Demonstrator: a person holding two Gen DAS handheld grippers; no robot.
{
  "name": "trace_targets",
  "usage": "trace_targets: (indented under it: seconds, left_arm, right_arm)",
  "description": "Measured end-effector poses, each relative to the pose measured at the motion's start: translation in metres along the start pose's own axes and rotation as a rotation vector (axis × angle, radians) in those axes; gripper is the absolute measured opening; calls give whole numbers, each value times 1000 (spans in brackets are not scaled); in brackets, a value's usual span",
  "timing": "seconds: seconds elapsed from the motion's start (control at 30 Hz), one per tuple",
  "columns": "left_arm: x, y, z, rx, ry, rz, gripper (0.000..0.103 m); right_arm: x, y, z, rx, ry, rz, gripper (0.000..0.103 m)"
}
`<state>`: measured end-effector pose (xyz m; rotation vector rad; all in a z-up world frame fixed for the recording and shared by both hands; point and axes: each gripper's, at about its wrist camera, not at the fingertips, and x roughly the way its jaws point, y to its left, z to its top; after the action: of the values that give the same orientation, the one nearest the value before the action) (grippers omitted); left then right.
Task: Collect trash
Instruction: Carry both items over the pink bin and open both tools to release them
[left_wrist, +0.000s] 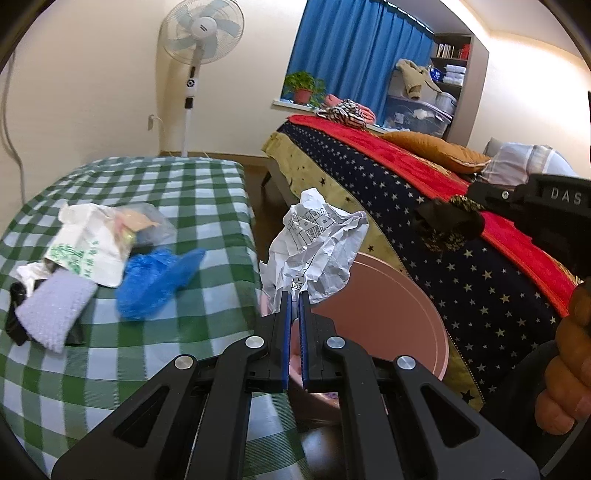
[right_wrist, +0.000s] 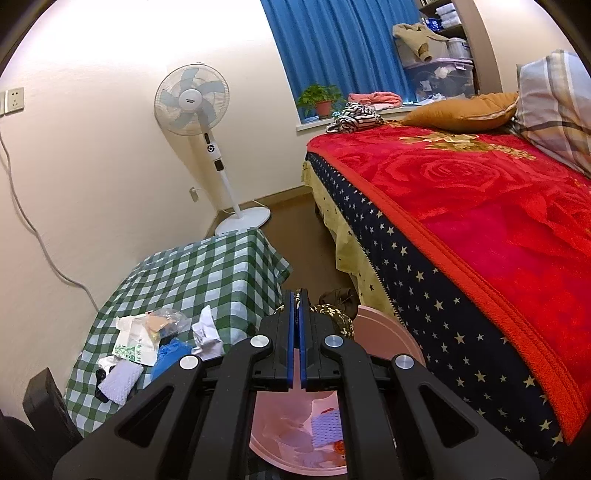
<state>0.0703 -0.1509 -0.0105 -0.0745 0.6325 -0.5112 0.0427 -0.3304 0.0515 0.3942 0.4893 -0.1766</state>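
Note:
My left gripper (left_wrist: 294, 295) is shut on a crumpled sheet of printed white paper (left_wrist: 317, 243) and holds it above the near rim of a pink bin (left_wrist: 399, 317). My right gripper (right_wrist: 296, 295) is shut on a dark cloth scrap with a yellow flower print (right_wrist: 338, 317), held over the same pink bin (right_wrist: 384, 332); that scrap also shows in the left wrist view (left_wrist: 448, 218). Trash lies inside the bin (right_wrist: 325, 424). More trash sits on the green checked table (left_wrist: 166, 192): a white printed bag (left_wrist: 88, 254), a blue plastic cover (left_wrist: 155, 280), a lilac foam pad (left_wrist: 55, 314).
A bed with a red blanket (right_wrist: 480, 206) and a starred dark sheet runs along the right of the bin. A white standing fan (right_wrist: 192, 103) stands by the far wall. A cable (right_wrist: 37, 236) hangs down the left wall.

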Motion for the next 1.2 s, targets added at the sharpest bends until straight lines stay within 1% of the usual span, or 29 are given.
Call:
trace_targets:
  seconds: [0.43,0.73,0.9,0.93,0.97,1.0,1.03,1.07,1.1,1.13,1.2]
  left_arm:
    - [25,-11,-7,0,47,-34,4]
    - [30,-13,-8,-1,61,-46,4]
    - [34,-14,-9,0,81,-70,4]
    - [35,-14,-9,1,84,-72,6]
    - [36,-14,-9,3,92,-69,16]
    - [37,-15,-9,3,97,-61,25]
    - [37,-14,-10,-1,95,-59,39]
    - [36,-12,-10,-7,91,-59,39]
    - [35,-12,-9,-6,93,-56,39]
    - [35,-11,-9,-4,92,-54,39]
    - [31,-9,-8,-3,86,-52,39]
  right_arm:
    - [4,-4,0,6,4,-22,2]
    - [6,-7,0,13,7,-25,2]
    - [6,-9,-1,19,8,-28,3]
    - [7,-10,-1,20,9,-30,6]
    - [7,-11,0,24,9,-41,7]
    - [8,-12,0,30,11,-47,11]
    - [8,-15,0,43,11,-56,17]
    - [7,-17,-1,51,8,-65,35]
    - [6,-19,0,61,0,-79,50]
    - [4,-20,0,67,-7,-87,52]
    - [4,-19,0,63,-5,-84,52]
